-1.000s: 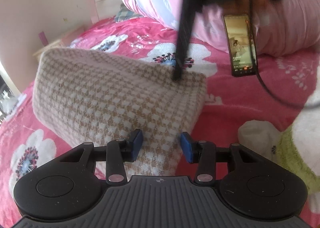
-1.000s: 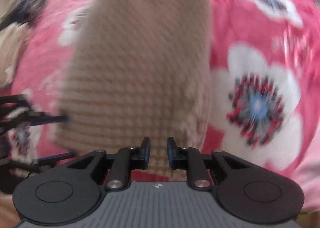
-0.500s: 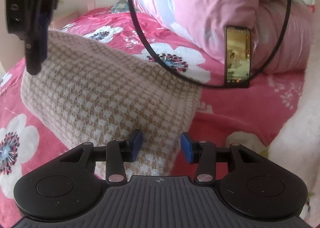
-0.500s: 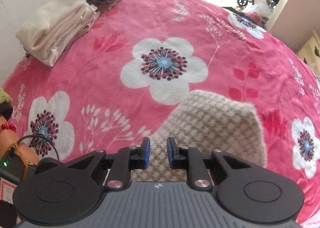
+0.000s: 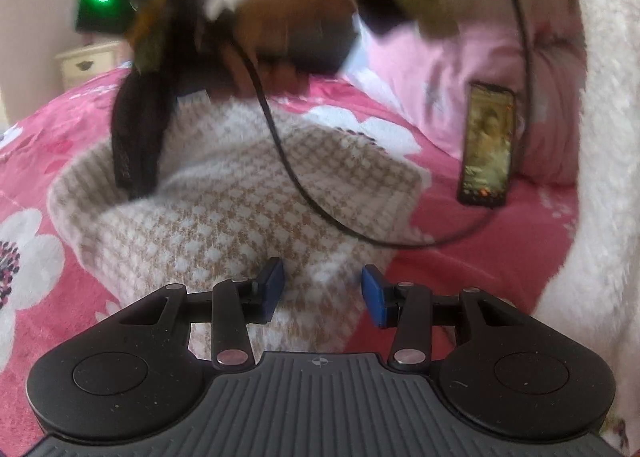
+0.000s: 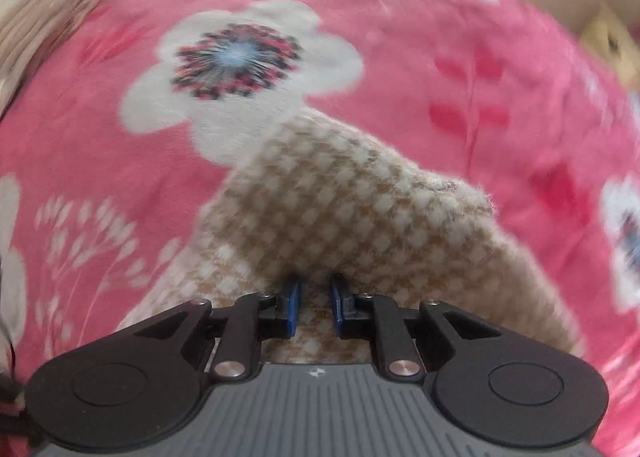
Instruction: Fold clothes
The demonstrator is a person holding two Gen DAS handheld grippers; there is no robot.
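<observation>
A tan-and-white checked knit garment [image 5: 240,209] lies folded on a pink flowered bed [image 6: 400,37]. The right gripper [image 6: 314,307] points down at it, fingers closing with a fold of knit between them. The left gripper [image 5: 322,291] hovers above the near edge, fingers apart, holding nothing.

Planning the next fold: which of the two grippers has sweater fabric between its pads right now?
The right gripper: its jaws are closing on a raised fold of the checked sweater. The left gripper hangs open above the sweater, nothing between its pads.
</observation>
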